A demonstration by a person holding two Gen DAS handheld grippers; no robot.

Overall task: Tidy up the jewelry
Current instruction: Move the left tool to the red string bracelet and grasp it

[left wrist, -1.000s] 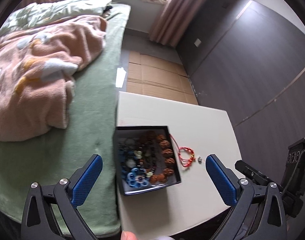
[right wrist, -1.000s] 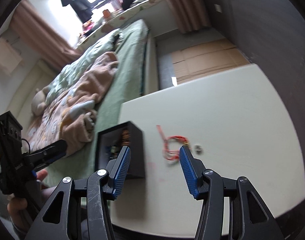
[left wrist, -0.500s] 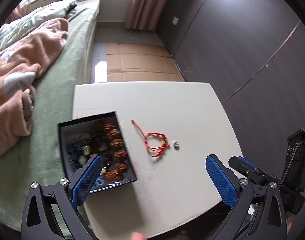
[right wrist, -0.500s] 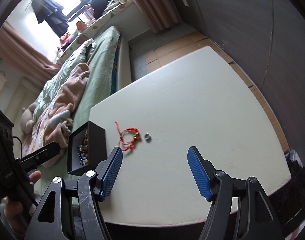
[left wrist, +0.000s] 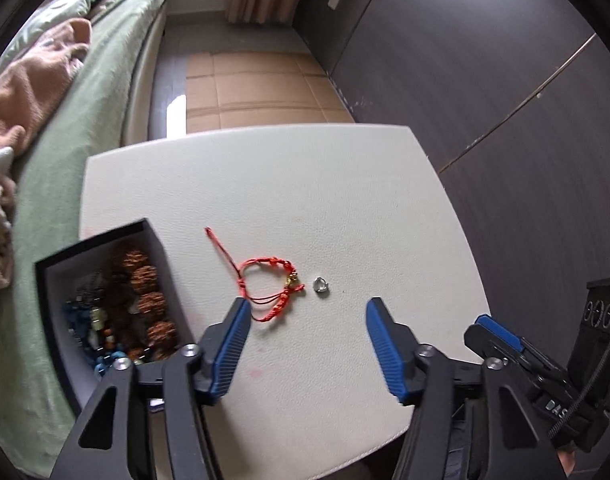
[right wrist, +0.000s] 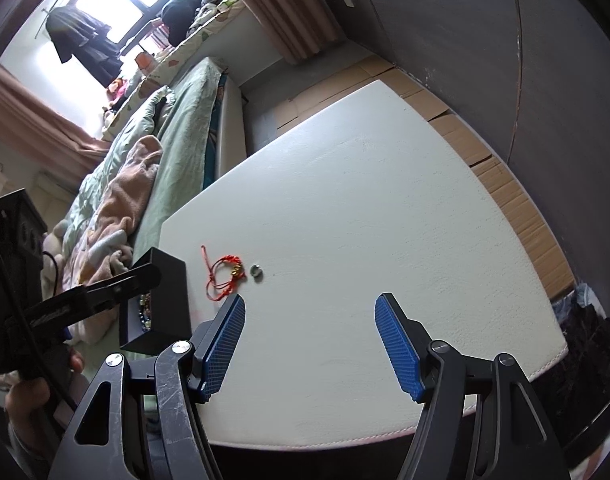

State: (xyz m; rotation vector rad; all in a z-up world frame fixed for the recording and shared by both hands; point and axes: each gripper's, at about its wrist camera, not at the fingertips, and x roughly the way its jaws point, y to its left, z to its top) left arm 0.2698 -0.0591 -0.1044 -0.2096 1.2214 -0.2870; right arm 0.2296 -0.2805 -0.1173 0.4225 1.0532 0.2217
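Observation:
A red string bracelet with a small gold charm lies on the white table, with a small silver ring just right of it. An open black box full of beaded jewelry stands at the table's left edge. My left gripper is open and empty, held above the table just in front of the bracelet and ring. My right gripper is open and empty, further back and right of the bracelet, ring and box.
A bed with a green sheet and pink blanket runs along the table's left side. A dark wall is on the right. Cardboard covers the floor beyond the table.
The left gripper has swung right, from over the box to in front of the bracelet and ring, and its jaws have narrowed. The right gripper has pulled back and opened wider.

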